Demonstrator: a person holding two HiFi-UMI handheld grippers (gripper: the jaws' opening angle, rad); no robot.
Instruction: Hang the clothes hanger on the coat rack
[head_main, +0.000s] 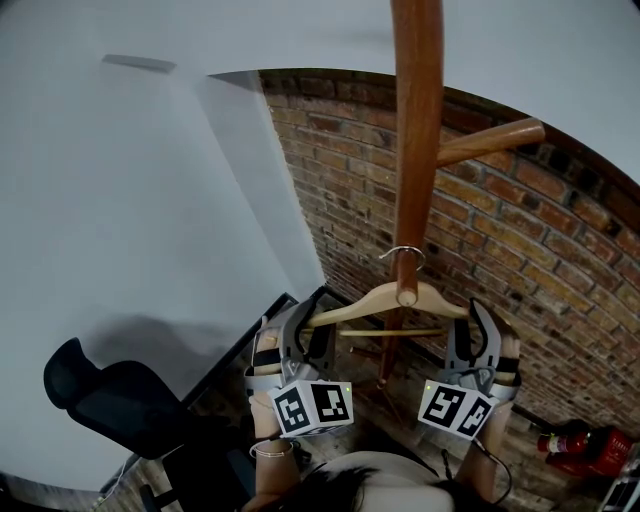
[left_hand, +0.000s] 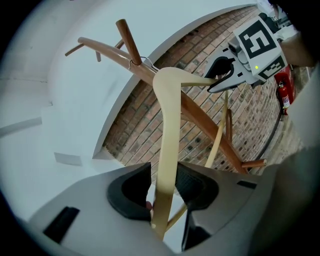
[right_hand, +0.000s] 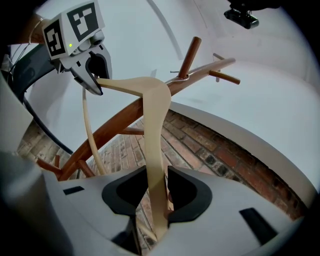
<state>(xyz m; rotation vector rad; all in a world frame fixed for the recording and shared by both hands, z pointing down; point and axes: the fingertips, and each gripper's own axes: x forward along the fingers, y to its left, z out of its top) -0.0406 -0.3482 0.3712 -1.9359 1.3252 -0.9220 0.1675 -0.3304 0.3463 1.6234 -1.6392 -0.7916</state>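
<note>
A pale wooden clothes hanger (head_main: 385, 300) hangs level in front of the brown coat rack pole (head_main: 415, 120), and its metal hook (head_main: 403, 255) loops over a peg there. My left gripper (head_main: 305, 325) stands at the hanger's left end and my right gripper (head_main: 480, 320) at its right end. In the left gripper view the hanger arm (left_hand: 167, 125) runs between the jaws of the left gripper (left_hand: 162, 185), with a gap at one pad. The right gripper view shows the same: the hanger arm (right_hand: 152, 125) sits loosely inside the right gripper (right_hand: 157, 187).
A brick wall (head_main: 560, 260) stands behind the rack and a white wall (head_main: 130, 200) to the left. An upper peg (head_main: 490, 140) sticks out to the right. A black office chair (head_main: 100, 400) is at lower left, a red fire extinguisher (head_main: 580, 445) at lower right.
</note>
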